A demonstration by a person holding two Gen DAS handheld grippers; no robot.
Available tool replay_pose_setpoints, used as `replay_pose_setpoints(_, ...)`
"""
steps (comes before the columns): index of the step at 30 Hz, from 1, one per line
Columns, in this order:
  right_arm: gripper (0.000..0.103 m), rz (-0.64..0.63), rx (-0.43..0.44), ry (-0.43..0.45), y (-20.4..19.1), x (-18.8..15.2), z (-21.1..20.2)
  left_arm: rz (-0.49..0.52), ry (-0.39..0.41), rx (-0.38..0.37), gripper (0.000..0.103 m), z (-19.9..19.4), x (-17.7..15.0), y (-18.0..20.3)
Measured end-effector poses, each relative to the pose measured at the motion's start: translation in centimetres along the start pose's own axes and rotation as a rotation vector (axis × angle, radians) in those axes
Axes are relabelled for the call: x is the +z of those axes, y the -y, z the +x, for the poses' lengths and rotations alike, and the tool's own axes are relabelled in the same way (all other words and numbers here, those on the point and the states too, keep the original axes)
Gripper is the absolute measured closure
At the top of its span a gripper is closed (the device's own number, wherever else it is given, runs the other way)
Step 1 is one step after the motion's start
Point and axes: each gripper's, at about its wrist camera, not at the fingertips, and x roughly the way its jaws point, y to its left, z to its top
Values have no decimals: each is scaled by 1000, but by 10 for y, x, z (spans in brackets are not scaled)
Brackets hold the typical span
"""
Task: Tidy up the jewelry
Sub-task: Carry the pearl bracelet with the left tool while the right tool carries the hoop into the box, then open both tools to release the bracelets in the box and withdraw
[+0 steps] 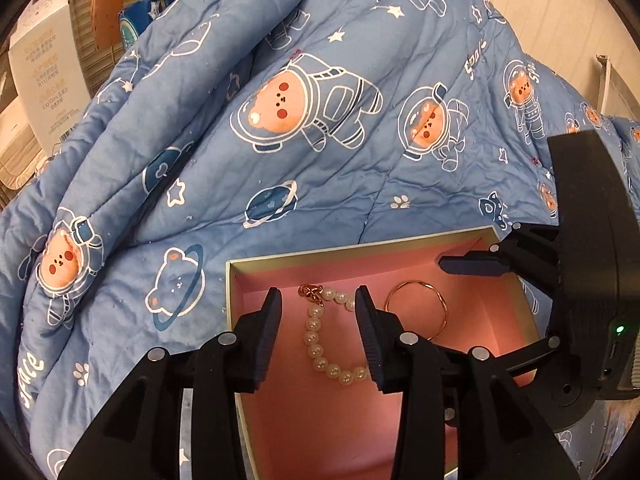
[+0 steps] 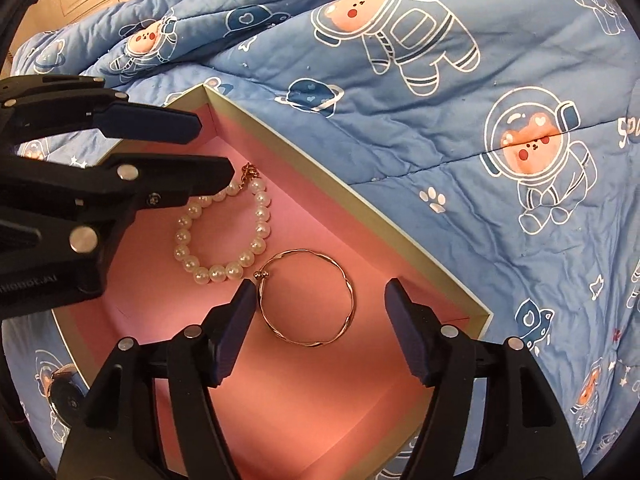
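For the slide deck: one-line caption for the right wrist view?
Open right gripper over thin rose-gold bangle beside white pearl bracelet in pink-lined box; open left gripper alongside.

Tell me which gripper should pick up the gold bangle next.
Right. The right gripper is open with the gold bangle between its fingers in the pink-lined box. The left gripper is open over the pearl bracelet instead.
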Motion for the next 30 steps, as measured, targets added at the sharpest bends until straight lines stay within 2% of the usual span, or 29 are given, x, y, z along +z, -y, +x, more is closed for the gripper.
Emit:
replay_pose_setpoints(2, 36, -8, 0, 21, -3, -2, -6, -5, 25, -1, 57, -9, 1, -1)
replay_pose_setpoints(5, 36, -31, -27, 90, -7, -16, -31, -12, 87, 12, 38, -31, -3, -3)
replay_pose_setpoints(7, 32, -29, -43, 142, -11, -23, -46, -40, 141, -2, 23, -50, -11, -6)
replay_pose_setpoints(8, 27, -21, -46, 166, -13, -29, -53, -52, 164, -5, 20, -59, -16, -7)
replay_pose_setpoints(10, 26, 0, -44, 202, -15, -41, -67, -65, 195, -5, 13, -75, -30, -9)
replay_pose_setpoints(18, 26, 118, -6, 282, -31, -93, -110, -154, 211, -67, 8, -112, -99, -20)
replay_pose_setpoints(24, 26, 175, 13, 283, -45, -131, -112, -207, 194, -35, 8, -119, -144, -22)
replay_pose_setpoints(30, 26, 214, 43, 261, -63, -166, -106, -250, 179, -39, 8, -120, -184, -17)
